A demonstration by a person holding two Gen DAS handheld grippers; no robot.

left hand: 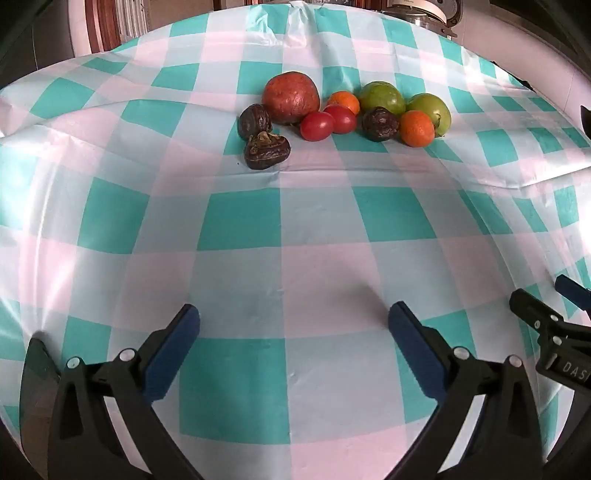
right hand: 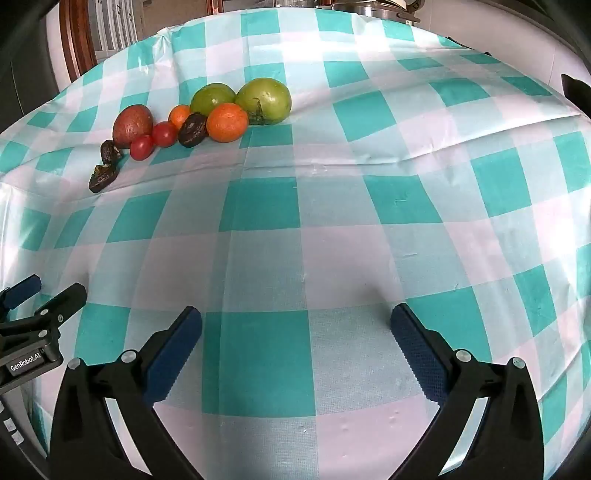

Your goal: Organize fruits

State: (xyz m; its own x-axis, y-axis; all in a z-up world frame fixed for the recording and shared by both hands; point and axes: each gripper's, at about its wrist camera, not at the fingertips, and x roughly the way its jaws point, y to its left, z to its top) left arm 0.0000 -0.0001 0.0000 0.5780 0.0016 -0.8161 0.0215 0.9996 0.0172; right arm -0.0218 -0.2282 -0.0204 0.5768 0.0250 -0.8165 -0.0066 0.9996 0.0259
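A cluster of fruits lies far ahead on a teal-and-white checked tablecloth [left hand: 288,258]. It holds a large reddish fruit [left hand: 290,97], two red tomatoes [left hand: 317,126], two oranges [left hand: 416,128], two green fruits [left hand: 381,96] and three dark wrinkled fruits [left hand: 266,150]. In the right wrist view the same cluster sits upper left: green fruits [right hand: 263,100], an orange [right hand: 226,122], the reddish fruit [right hand: 133,124]. My left gripper [left hand: 293,317] stands open over bare cloth, well short of the fruits. My right gripper [right hand: 295,321] is open too, with nothing between its fingers.
The right gripper's tip [left hand: 546,325] shows at the right edge of the left wrist view, and the left gripper's tip [right hand: 48,306] at the left edge of the right wrist view. A metal pot [right hand: 369,7] and a kettle [left hand: 424,11] stand beyond the table's far edge.
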